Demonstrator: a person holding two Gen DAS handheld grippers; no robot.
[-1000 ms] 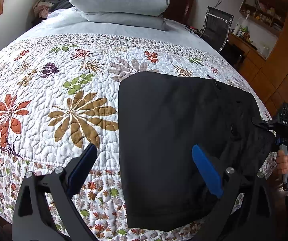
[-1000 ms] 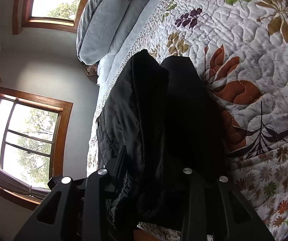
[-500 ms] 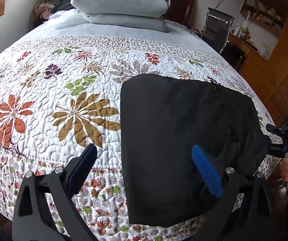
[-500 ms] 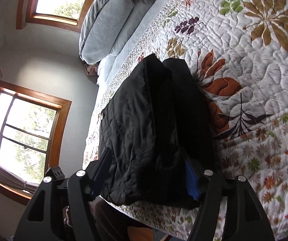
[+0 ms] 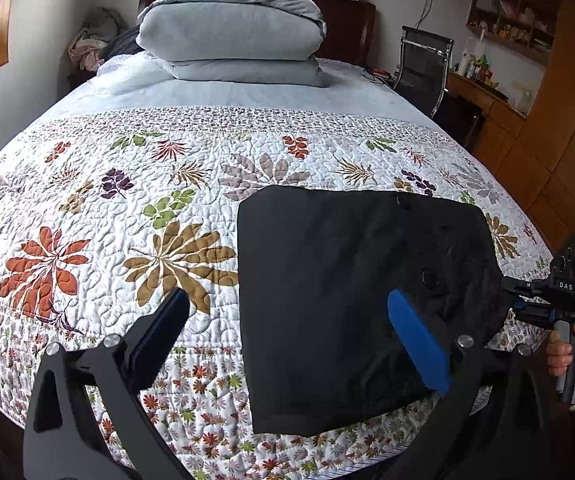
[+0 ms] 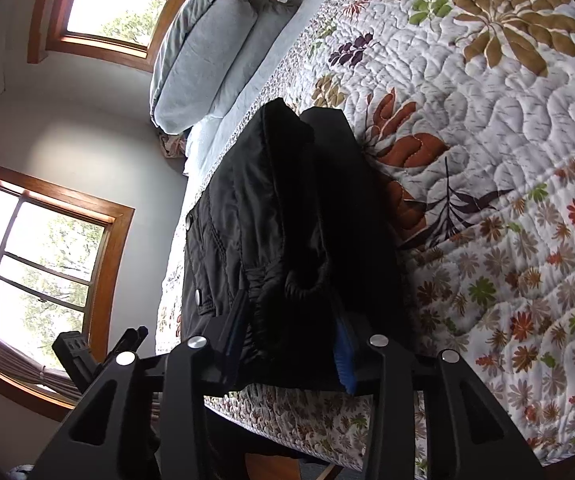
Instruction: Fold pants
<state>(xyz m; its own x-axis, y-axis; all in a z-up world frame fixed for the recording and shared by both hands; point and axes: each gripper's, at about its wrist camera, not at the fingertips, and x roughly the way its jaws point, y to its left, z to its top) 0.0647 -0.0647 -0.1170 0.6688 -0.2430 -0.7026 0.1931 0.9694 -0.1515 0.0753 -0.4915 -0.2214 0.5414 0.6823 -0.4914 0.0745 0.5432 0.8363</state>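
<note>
Black pants (image 5: 359, 300) lie folded into a flat rectangle on the floral quilt (image 5: 127, 208), near the bed's front right corner. My left gripper (image 5: 287, 336) hovers open above their near left edge, with nothing between its fingers. At the right a hand (image 5: 571, 356) holds my right gripper (image 5: 515, 300) against the pants' right edge. In the right wrist view, the right gripper (image 6: 289, 340) has its jaws closing. The bunched waistband of the pants (image 6: 287, 208) fills the gap between the blue pads (image 6: 343, 352).
Folded grey bedding (image 5: 231, 28) is stacked at the head of the bed. A black chair (image 5: 423, 64) and a wooden desk (image 5: 499, 100) stand beyond the right side. Windows (image 6: 47, 248) line the far wall. The quilt's front edge drops off just below the pants.
My left gripper has risen and drawn back, so the pants look smaller. My right gripper let go of the waist edge, slid along it toward the bed's front, and is closing on the cloth again.
</note>
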